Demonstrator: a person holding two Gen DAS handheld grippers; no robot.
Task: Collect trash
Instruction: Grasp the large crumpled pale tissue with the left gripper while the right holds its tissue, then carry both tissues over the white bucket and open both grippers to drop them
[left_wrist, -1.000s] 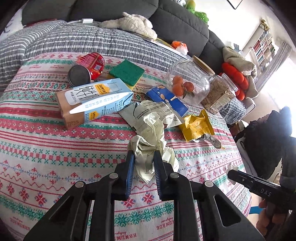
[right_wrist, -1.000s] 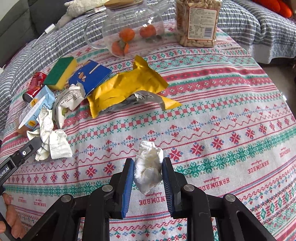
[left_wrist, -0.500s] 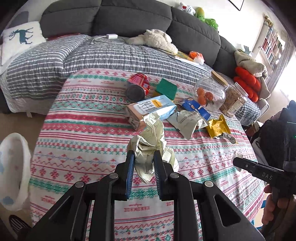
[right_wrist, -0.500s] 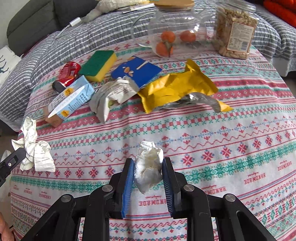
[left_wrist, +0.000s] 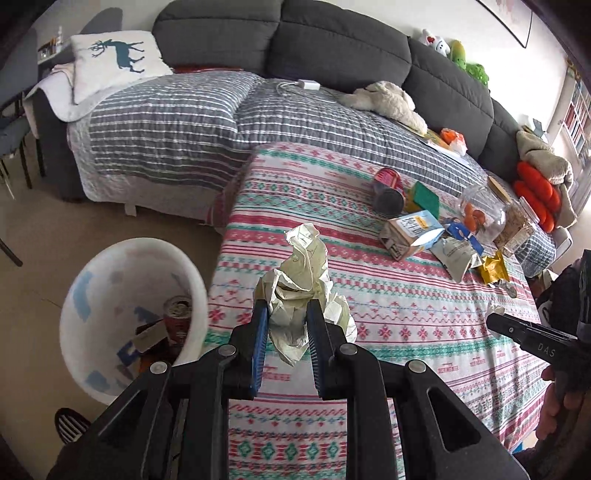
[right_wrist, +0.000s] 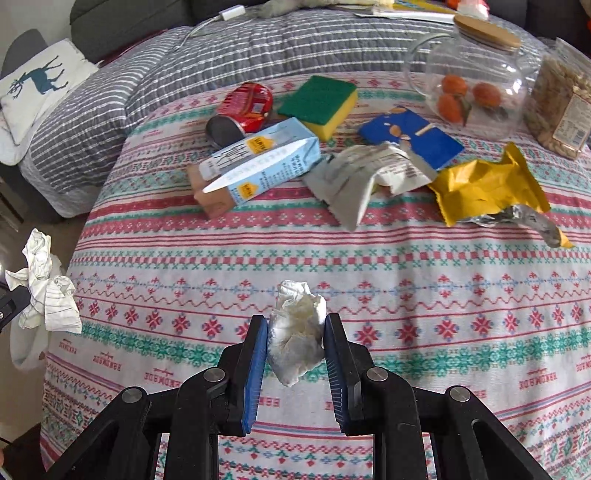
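Presently: left gripper (left_wrist: 283, 332), jaws clamped on a crumpled cream paper wad (left_wrist: 301, 291), creased and faintly lined, held near the white bin (left_wrist: 92, 295) beside the table (left_wrist: 406, 314). Right gripper (right_wrist: 295, 343), jaws pinching a small balled white tissue (right_wrist: 295, 336) above the patterned cloth

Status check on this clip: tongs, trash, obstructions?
Left tongs shut on crumpled paper, right tongs shut on tissue wad. White bin below left. Nothing blocking.
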